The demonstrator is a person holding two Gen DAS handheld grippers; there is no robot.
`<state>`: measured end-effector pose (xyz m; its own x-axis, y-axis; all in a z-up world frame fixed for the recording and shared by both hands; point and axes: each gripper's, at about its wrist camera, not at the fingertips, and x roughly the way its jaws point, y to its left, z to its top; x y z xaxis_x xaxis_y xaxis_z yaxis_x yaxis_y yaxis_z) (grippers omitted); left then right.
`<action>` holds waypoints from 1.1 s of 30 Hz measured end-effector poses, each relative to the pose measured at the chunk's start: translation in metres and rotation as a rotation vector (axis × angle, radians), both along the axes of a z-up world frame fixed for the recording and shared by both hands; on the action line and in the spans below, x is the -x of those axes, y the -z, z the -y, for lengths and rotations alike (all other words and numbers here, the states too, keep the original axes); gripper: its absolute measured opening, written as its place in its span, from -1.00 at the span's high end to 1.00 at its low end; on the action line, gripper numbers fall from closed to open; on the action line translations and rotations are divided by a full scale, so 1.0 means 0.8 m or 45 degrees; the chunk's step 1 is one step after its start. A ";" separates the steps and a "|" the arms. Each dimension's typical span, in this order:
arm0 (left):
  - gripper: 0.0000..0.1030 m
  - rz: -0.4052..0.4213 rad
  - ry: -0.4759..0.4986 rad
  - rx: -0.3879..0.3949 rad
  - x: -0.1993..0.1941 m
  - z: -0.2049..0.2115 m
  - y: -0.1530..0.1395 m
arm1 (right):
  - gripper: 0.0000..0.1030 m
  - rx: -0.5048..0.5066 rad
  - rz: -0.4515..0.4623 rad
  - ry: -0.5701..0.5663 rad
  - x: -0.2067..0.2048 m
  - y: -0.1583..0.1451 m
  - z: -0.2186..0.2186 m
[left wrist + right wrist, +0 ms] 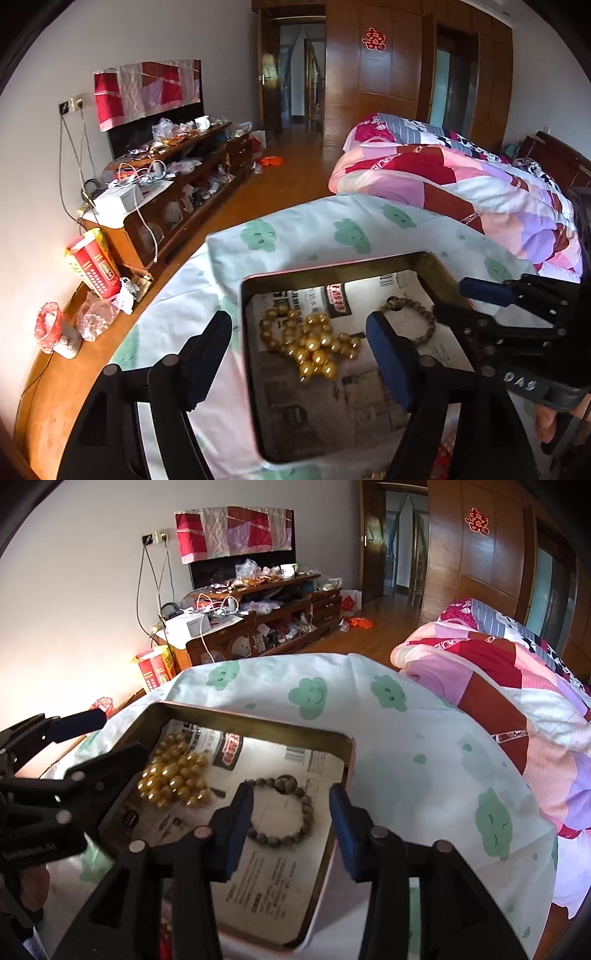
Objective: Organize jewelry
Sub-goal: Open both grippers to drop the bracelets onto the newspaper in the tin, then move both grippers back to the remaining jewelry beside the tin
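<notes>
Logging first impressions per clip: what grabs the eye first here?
A heap of golden bead strands glints at the left of a newspaper-lined metal tray on the cloud-print sheet. A dark bead bracelet lies to its right, between the open right gripper fingers.

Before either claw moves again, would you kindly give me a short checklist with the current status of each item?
1. Left claw open, nothing pinched: ok.
2. Right claw open, pads off the beads: ok.
3. Golden bead strand lying inside the tin tray: ok.
4. Dark bead bracelet inside the tray, apart from the golden strand: ok.
5. Tray resting flat on the cloud-print sheet: cannot tell; its near corner sits close to the sheet's edge.
6. More jewelry waiting outside the tray: cannot tell.
</notes>
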<state>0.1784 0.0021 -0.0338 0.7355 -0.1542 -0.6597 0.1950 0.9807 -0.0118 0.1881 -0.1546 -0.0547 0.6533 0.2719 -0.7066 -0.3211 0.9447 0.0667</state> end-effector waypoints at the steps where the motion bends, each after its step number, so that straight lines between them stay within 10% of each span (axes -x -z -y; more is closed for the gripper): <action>1: -0.47 0.001 -0.002 0.008 0.004 -0.003 0.000 | 0.12 0.001 0.004 -0.001 0.005 -0.002 0.001; 23: -0.42 -0.158 -0.016 -0.003 0.139 0.015 0.051 | -0.07 -0.093 -0.033 0.128 0.152 0.018 0.076; 30: 0.06 -0.224 0.060 -0.028 0.147 0.037 0.071 | -0.07 -0.130 -0.050 0.149 0.178 0.028 0.087; 33: 0.56 -0.248 0.073 -0.035 0.146 0.041 0.078 | -0.07 -0.130 -0.051 0.125 0.180 0.030 0.082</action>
<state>0.0616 -0.0309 -0.0960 0.5844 -0.1717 -0.7931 0.2469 0.9686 -0.0278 0.0441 -0.2203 -0.0788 0.6521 0.2797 -0.7047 -0.2225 0.9591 0.1748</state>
